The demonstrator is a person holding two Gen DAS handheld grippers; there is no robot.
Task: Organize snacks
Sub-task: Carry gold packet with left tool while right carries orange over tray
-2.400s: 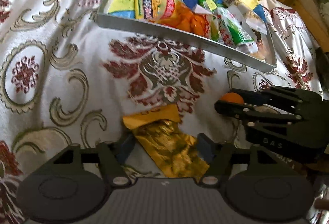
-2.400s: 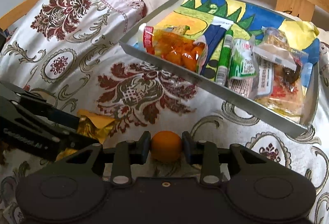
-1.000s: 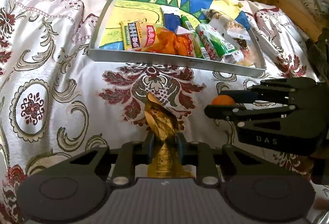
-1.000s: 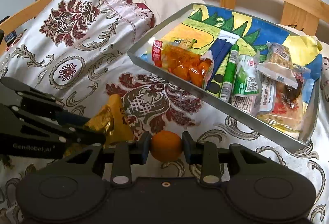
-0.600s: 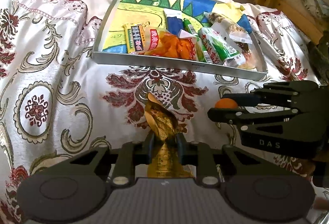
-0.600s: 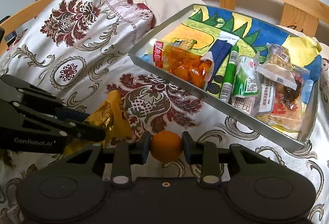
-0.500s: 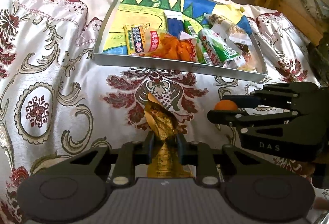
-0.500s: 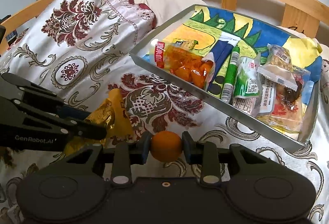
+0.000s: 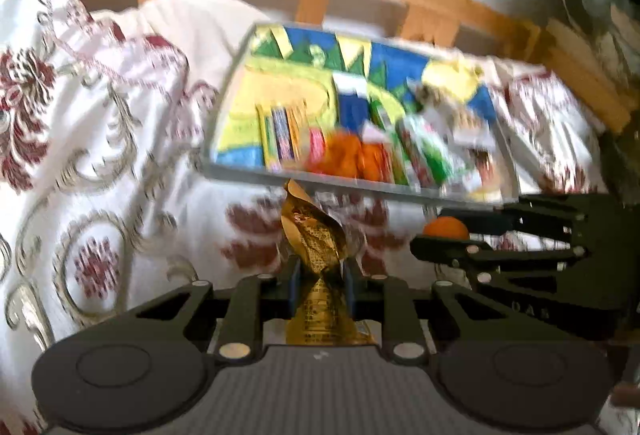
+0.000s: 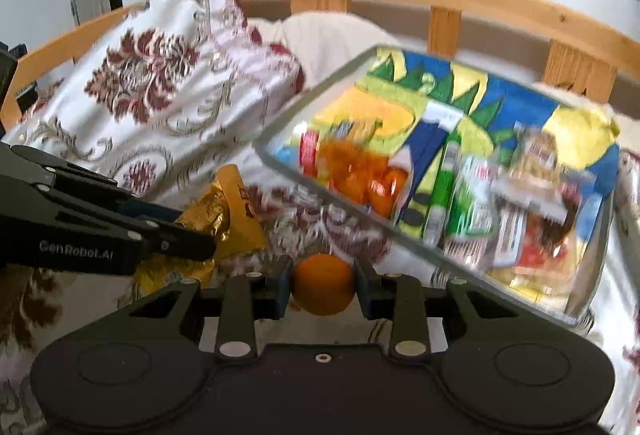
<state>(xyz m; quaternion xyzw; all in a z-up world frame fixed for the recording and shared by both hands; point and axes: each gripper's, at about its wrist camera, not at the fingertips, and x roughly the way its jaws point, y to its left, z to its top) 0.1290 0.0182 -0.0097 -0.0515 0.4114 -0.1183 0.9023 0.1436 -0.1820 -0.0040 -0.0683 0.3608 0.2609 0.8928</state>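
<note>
Clamping gold packet [image 9: 316, 239] and orange [image 10: 323, 289], both grippers.

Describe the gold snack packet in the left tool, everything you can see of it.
The gold snack packet is a crinkled, shiny foil-looking wrapper with a plain yellow-orange flap at its top end. The left tool is shut on its middle, pinching it into a waist, so it stands roughly upright above the patterned bedspread, short of the tray. Its print is too blurred to read.
</note>
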